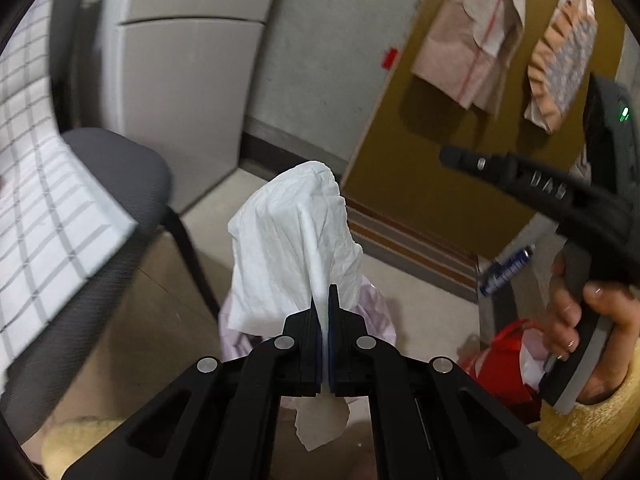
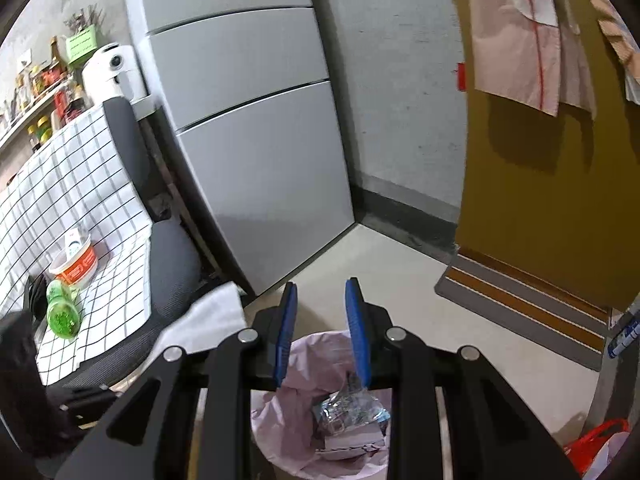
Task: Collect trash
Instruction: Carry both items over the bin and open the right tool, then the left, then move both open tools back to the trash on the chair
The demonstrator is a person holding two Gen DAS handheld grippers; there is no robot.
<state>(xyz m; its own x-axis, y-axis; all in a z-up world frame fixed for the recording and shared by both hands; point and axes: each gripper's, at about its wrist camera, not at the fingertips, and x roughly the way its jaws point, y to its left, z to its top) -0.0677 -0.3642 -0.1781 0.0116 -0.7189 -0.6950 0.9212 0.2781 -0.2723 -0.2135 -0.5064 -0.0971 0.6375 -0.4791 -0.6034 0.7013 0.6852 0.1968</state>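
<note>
Angled downward, the left gripper (image 1: 325,312) clamps a crumpled white paper tissue (image 1: 294,248) above the pink plastic liner of a round waste bin (image 2: 298,360). The right gripper (image 2: 322,328), held in a hand (image 1: 576,316) with a yellow fleece sleeve (image 1: 592,436), hovers over the same bin with its blue pads (image 2: 286,328) narrowly parted and empty (clear wrappers already lie inside). A grey padded chair (image 2: 168,264), a checked white tablecloth (image 2: 72,200), a pale grey refrigerator (image 2: 248,128) and a mustard-yellow door (image 2: 532,208) surround the cream floor (image 2: 400,280).

A white tissue (image 1: 292,240) hangs over a pale pink bin liner (image 2: 316,356). The tablecloth (image 2: 76,184) is white with a grey grid; the door (image 2: 540,184) is mustard yellow, the gripper pads (image 2: 286,332) blue.
</note>
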